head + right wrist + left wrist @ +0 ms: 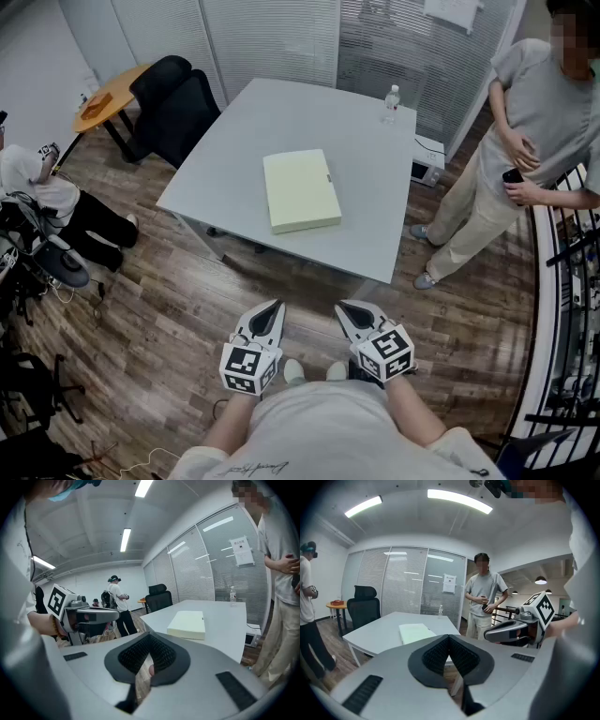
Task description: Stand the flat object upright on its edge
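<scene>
Looking at a pale yellow flat rectangular box (pixel 301 190) lying flat mid pale grey tabletop (pixel 281 112), well apart from both tools. Holding left tool (pixel 275 307) and right tool (pixel 344 307) pressed together, empty. Seems stiff, smooth, probably light-ish; best pinched along one long edge.

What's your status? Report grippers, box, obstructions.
Left gripper and right gripper shut, empty, short of the table. Box flat, mid-table, untouched. Bottle at far corner, well clear of box.

The person wears a pale short-sleeved T-shirt (pixel 328 427) with small dark script — the left gripper (pixel 276 308) and right gripper (pixel 346 307) are grey, black-padded, each with a black-and-white marker cube (pixel 248 367).
</scene>
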`<state>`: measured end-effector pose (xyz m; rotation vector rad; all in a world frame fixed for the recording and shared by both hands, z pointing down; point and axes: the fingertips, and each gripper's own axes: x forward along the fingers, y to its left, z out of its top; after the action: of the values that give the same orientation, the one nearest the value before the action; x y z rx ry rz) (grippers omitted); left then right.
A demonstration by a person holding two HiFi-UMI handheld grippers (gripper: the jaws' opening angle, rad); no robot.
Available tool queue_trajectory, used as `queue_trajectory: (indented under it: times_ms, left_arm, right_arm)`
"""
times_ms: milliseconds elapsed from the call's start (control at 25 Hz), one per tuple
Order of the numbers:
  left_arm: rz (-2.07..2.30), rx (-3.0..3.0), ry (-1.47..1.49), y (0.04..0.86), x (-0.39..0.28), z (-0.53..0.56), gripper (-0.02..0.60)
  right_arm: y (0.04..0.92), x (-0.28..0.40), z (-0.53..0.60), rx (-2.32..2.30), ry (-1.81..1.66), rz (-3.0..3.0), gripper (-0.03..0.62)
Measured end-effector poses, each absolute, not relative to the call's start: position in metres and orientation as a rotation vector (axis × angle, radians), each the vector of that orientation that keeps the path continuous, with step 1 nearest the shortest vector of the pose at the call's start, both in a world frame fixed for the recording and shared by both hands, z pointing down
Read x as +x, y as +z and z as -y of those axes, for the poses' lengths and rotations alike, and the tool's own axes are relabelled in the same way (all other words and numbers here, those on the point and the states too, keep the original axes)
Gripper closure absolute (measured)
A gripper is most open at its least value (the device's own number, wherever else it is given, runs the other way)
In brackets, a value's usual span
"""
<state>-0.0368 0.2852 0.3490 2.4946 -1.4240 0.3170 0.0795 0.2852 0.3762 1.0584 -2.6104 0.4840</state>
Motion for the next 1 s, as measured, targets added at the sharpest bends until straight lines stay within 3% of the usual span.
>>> queue_trajectory:
  times_ms: [1000]
  left_arm:
    - [1.304, 2.585, 0.285, 0.352, -0.071, -0.278, 0.569]
  right_arm:
    - [0.362, 0.045, -0.279, 1.224, 0.476, 2.630, 0.569]
